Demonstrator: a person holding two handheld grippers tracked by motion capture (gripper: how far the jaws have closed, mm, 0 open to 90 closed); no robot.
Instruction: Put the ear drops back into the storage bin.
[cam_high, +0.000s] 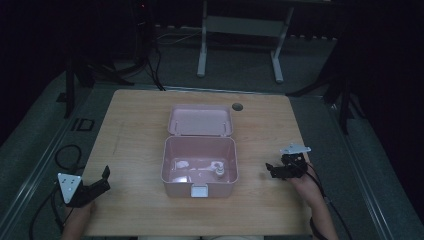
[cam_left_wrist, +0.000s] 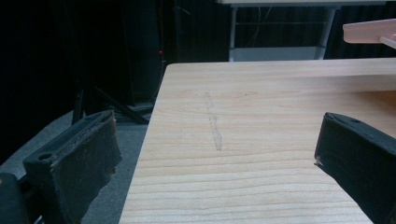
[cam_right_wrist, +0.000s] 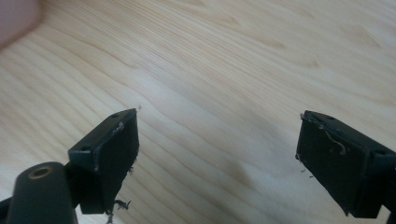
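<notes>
A pink box (cam_high: 200, 167) stands open at the middle of the wooden table (cam_high: 135, 135), its lid (cam_high: 200, 120) tipped back. Inside lie a few small pale items (cam_high: 216, 170), too small to identify. My left gripper (cam_high: 95, 186) is at the table's front left corner, open, with nothing between its jaws; in the left gripper view (cam_left_wrist: 219, 154) the jaws frame bare wood, and the box's pink edge (cam_left_wrist: 369, 32) is at the upper right. My right gripper (cam_high: 274, 170) is open over the table to the right of the box, its jaws (cam_right_wrist: 217, 154) wide above bare wood.
A round grommet hole (cam_high: 237, 106) is in the table behind the box. A white table frame (cam_high: 240, 30) and dark stands are on the floor beyond. Cables (cam_high: 65, 155) lie on the floor at the left.
</notes>
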